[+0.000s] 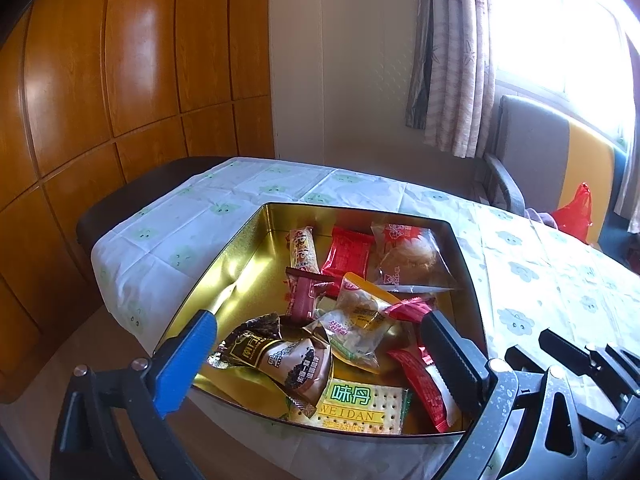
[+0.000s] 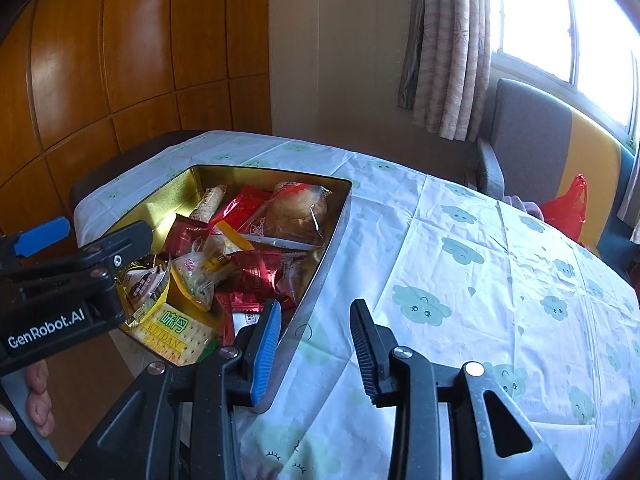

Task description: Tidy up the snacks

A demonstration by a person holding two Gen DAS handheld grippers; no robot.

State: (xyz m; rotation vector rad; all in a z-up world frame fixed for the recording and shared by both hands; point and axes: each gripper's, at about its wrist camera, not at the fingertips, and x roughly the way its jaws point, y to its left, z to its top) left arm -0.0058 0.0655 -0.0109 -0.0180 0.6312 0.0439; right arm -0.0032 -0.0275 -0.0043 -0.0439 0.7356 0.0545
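A gold tin (image 1: 244,264) stands open at the table's near left corner, holding several wrapped snacks. Among them are a brown packet (image 1: 280,360), a green and white cracker pack (image 1: 360,404), red packets (image 1: 348,254) and a clear bag with a pastry (image 1: 408,258). My left gripper (image 1: 320,340) hangs wide open over the tin's near end. The brown packet lies below, between its fingers, untouched. In the right wrist view the left gripper (image 2: 106,228) shows at the left. My right gripper (image 2: 316,328) is open just above the tin's right wall (image 2: 320,280), with nothing held.
A white tablecloth with green clouds (image 2: 480,280) covers the table to the right of the tin. A grey and yellow chair (image 1: 532,152) and a red plastic bag (image 1: 574,212) sit at the far right. Wooden panelling lines the left. A hand (image 2: 40,400) holds the left gripper.
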